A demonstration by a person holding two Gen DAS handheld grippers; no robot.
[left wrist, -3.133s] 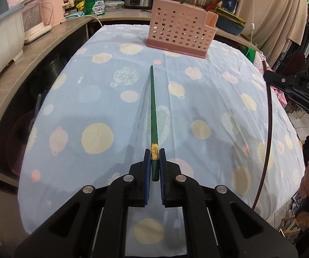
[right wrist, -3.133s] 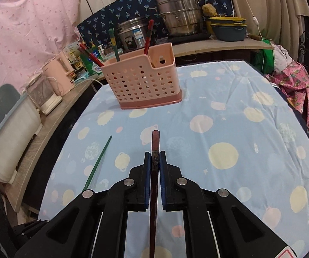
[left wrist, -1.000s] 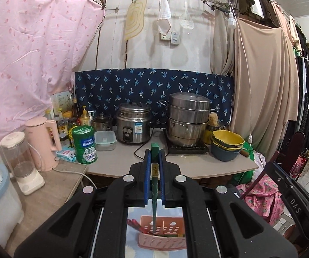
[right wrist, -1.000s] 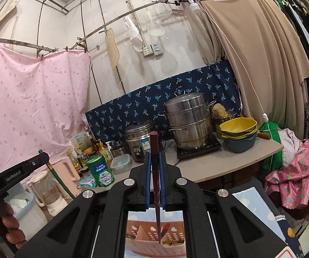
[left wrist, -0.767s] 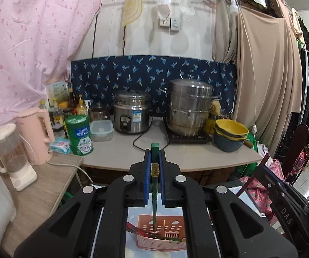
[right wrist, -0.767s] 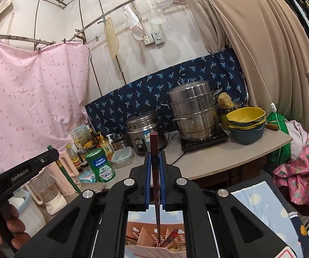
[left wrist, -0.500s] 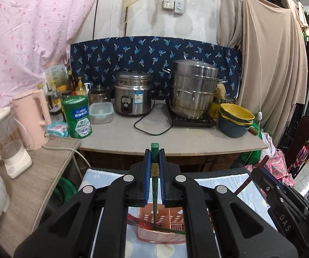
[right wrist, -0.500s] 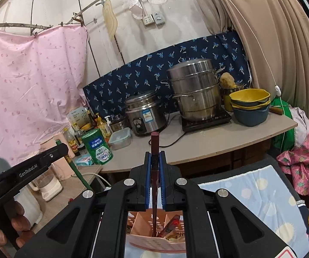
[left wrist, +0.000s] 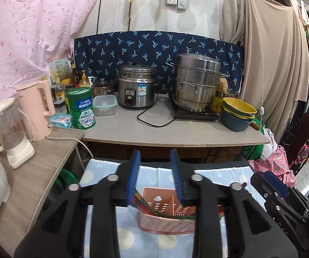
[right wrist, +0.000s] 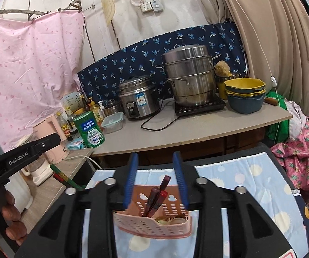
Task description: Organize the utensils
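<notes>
A pink perforated utensil basket [left wrist: 165,221] stands on the spotted blue tablecloth [left wrist: 102,232], right below both grippers. My left gripper [left wrist: 155,180] is open and empty above it; green and red chopsticks [left wrist: 142,203] lean out of the basket's left side. My right gripper [right wrist: 154,180] is open and empty over the same basket [right wrist: 154,225]. Dark red chopsticks [right wrist: 157,193] stand in its small compartment, between the jaws. The left gripper's body [right wrist: 23,154] shows at the left of the right wrist view.
Behind the table runs a counter [left wrist: 176,133] with a rice cooker [left wrist: 137,90], a steel steamer pot [left wrist: 195,86], stacked bowls [left wrist: 238,114], a green tin [left wrist: 81,107] and a pink kettle [left wrist: 36,109]. Clothes hang at the right.
Both grippers have opened and let go of their chopsticks, which now rest in the basket. Both views have tilted down a little toward the table.
</notes>
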